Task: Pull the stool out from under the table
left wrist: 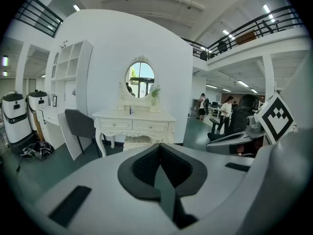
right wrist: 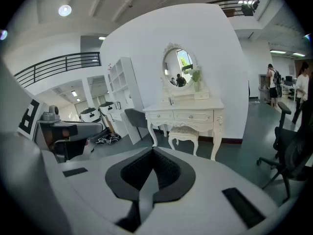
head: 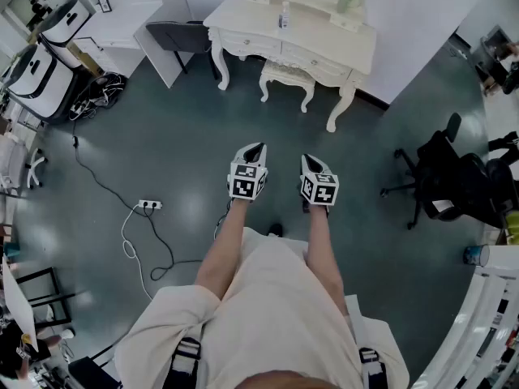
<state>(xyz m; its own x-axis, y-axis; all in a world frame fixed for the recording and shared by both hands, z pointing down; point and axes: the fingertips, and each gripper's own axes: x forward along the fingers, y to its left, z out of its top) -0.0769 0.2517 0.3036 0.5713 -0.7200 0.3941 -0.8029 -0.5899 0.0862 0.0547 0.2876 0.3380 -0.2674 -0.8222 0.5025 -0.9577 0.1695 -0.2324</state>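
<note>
A cream stool (head: 287,77) with carved legs stands tucked partly under the white dressing table (head: 243,16) at the far wall; it also shows as the stool (left wrist: 138,141) and the stool (right wrist: 184,132). The table (left wrist: 112,115) carries an oval mirror (left wrist: 140,80). My left gripper (head: 255,149) and right gripper (head: 311,160) hover side by side well short of the stool, over the floor. Both are shut with nothing between the jaws, as the left gripper (left wrist: 159,146) and right gripper (right wrist: 153,150) views show.
A dark chair (head: 175,35) stands left of the table. A black office chair (head: 448,177) is at the right. A power strip (head: 149,205) with cables lies on the grey floor at the left. White machines (head: 45,65) stand at the far left.
</note>
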